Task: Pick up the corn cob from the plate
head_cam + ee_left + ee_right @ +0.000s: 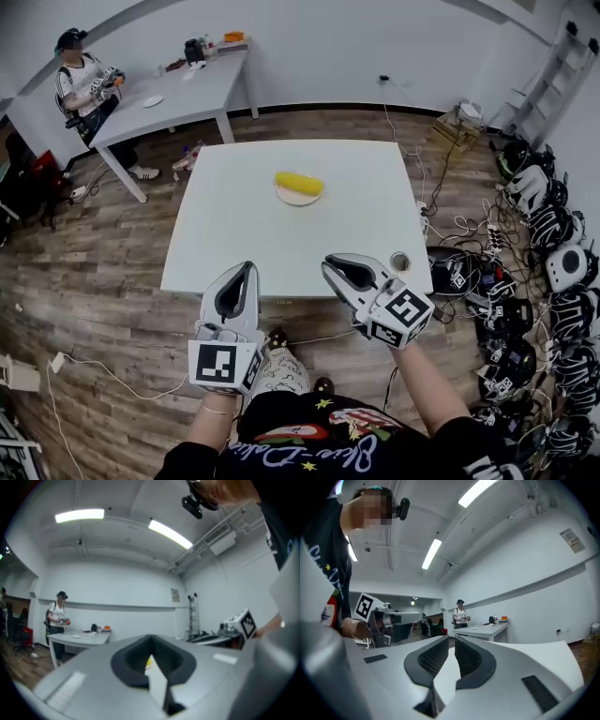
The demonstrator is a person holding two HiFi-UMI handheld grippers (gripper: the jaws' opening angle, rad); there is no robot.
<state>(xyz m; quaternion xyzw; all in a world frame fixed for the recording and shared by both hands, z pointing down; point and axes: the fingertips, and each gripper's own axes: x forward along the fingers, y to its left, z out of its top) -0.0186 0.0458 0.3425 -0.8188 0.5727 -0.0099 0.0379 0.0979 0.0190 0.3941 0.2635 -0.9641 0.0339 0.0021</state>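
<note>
Left tongs (248,268), right tongs (329,263), corn cob (299,183) lying left-right across plate (292,200)

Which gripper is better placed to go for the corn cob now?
Left, probably. The left gripper points nearly straight at the corn cob on its plate, and the cob shows dead ahead in its own view. The right gripper angles leftward past it. Both are shut, so open first.
</note>
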